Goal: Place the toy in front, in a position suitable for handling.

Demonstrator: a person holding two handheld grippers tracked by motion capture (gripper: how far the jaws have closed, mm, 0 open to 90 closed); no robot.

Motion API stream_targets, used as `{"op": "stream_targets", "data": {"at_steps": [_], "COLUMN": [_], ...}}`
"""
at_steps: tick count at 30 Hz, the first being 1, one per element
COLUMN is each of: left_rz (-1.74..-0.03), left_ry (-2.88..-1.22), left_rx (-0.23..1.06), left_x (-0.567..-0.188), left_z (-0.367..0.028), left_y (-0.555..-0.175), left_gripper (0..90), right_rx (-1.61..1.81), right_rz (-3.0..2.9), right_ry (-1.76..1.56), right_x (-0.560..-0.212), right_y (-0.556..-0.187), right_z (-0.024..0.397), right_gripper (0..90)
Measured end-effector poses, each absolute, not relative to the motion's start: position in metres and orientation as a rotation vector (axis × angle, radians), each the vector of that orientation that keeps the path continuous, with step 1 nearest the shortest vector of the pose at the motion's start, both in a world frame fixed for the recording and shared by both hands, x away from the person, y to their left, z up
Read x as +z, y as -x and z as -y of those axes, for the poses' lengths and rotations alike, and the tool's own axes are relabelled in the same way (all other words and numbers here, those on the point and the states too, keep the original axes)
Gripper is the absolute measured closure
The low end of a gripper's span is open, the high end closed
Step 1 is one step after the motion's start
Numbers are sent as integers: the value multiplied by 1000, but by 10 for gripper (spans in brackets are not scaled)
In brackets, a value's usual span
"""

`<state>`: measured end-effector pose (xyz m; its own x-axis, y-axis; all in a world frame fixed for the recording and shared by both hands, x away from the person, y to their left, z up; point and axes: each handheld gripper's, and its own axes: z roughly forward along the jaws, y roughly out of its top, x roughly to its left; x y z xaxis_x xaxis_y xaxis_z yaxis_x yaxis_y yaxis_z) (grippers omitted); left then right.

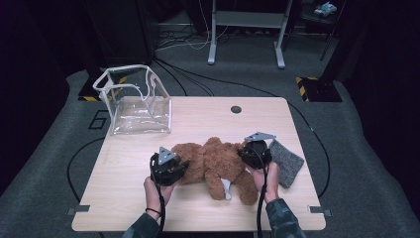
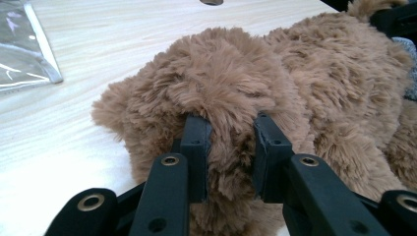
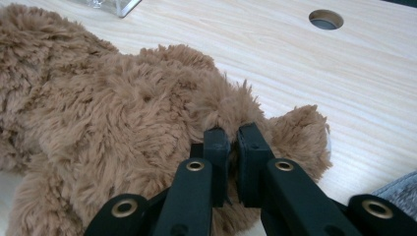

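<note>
A brown plush teddy bear point(image 1: 214, 163) lies across the middle of the wooden table point(image 1: 208, 119). My left gripper point(image 1: 174, 166) is at the bear's left end; in the left gripper view its jaws are shut on a thick fold of the bear's fur point(image 2: 231, 147). My right gripper point(image 1: 250, 151) is at the bear's right end, and its jaws pinch a thin tuft of the bear's fur point(image 3: 231, 118) with almost no gap between them. The bear point(image 3: 108, 123) rests on the tabletop in both gripper views.
A clear plastic bag with white trim point(image 1: 134, 101) stands open at the table's back left corner. A grey cloth pad point(image 1: 287, 161) lies right of the right gripper. A round cable hole point(image 1: 236, 109) sits near the table's back edge.
</note>
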<state>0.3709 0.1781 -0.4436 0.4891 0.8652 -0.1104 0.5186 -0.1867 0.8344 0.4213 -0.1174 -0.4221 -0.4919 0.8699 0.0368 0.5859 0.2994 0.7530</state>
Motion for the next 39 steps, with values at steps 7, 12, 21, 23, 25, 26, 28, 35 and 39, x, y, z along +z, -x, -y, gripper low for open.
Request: {"op": "stream_targets", "data": {"at_steps": [7, 12, 21, 23, 25, 26, 28, 35, 39], "left_rz": [-1160, -1165, -1161, -1157, -1161, -1160, -1154, -1183, -1212], "left_ry": [-1852, -1872, -1874, -1873, -1856, -1852, -1841, -1835, -1867], "left_rx": [508, 529, 549, 552, 567, 570, 568, 550, 544], "left_x": [-442, -441, -440, -439, -437, -436, -435, -440, -448], "left_z": [-169, -161, -161, -163, -167, -169, -175, -197, -205], "left_y": [-383, -391, -396, -395, -390, -388, -385, -377, -375], "left_gripper": [720, 720, 605, 519, 403, 364, 309, 199, 160], "right_rx": [1002, 1001, 1011, 1039, 1050, 1060, 1072, 963, 884], "right_rz": [-2154, -2127, -2147, -2146, -2159, -2153, -2136, -2088, -2072], "right_ry": [-1322, -1338, -1370, -1370, -1370, -1369, -1385, -1477, -1552], "right_x": [-420, -423, -422, -421, -419, -418, -418, -429, -443], "right_y": [-432, -439, -450, -448, -443, -440, -436, -425, -424], "right_z": [120, 124, 131, 138, 148, 155, 164, 204, 219], "right_gripper": [854, 854, 754, 681, 540, 474, 390, 248, 212]}}
